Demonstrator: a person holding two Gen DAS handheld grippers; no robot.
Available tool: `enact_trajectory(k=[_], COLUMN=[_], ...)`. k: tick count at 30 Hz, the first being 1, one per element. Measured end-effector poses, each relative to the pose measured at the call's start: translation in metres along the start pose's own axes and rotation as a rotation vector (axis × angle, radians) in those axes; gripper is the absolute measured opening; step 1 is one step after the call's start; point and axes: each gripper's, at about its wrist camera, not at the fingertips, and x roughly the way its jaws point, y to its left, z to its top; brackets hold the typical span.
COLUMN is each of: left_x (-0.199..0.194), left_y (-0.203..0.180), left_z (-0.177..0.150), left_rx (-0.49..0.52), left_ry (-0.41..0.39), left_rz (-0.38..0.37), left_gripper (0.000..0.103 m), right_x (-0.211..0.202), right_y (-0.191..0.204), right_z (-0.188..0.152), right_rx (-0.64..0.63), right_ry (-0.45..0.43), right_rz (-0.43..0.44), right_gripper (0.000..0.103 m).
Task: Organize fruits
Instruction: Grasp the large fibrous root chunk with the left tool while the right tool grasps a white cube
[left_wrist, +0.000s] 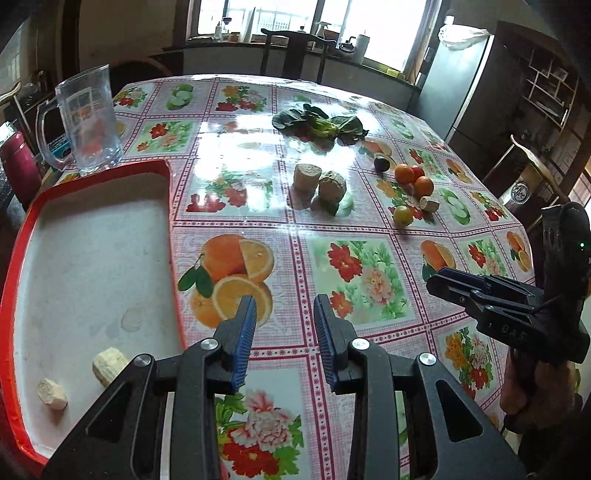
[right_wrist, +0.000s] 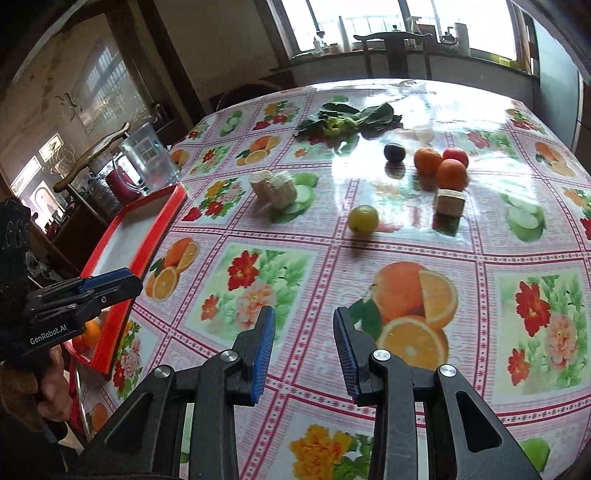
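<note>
Floral tabletop (right_wrist: 480, 236) carried scattered fruit.
Left tongs (left_wrist: 284, 325) and right tongs (right_wrist: 304, 338) hovered wide, empty; oranges (right_wrist: 439, 166) at one o'clock.

Tray (left_wrist: 173, 236) at table's left edge, jug (left_wrist: 90, 122) behind it, fruits (right_wrist: 439, 166) mid-table, leafy greens (right_wrist: 347, 118) behind them.

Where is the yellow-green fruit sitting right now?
In the right wrist view the yellow-green fruit lies loose on the tablecloth at centre, nearer the camera than the oranges, left of a corn piece.
</note>
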Motion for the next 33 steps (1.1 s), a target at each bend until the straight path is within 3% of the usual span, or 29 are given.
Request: enact_trajectory(k=[18,27,33], left_x=[0.085,0.128,0.137], left_y=[-0.041,-0.041,-0.047], left_z=[0.060,0.090,0.101], left_rx=[0.045,0.013,0.030], left_ry=[0.059,0.084,0.056], left_rz=[-0.068,-0.066,-0.055], left_gripper=[0.029,0.030,0.030], right_x=[0.021,0.038,0.049], right_y=[-0.081,-0.092,-0.092], right_z=[0.032,0.056,0.066], right_rx=[0.096,0.071,0.049], right_ry=[-0.029,-0.046,-0.066], right_rz=[-0.149,-0.188,-0.230], right_gripper=[0.034,0.035,0.033])
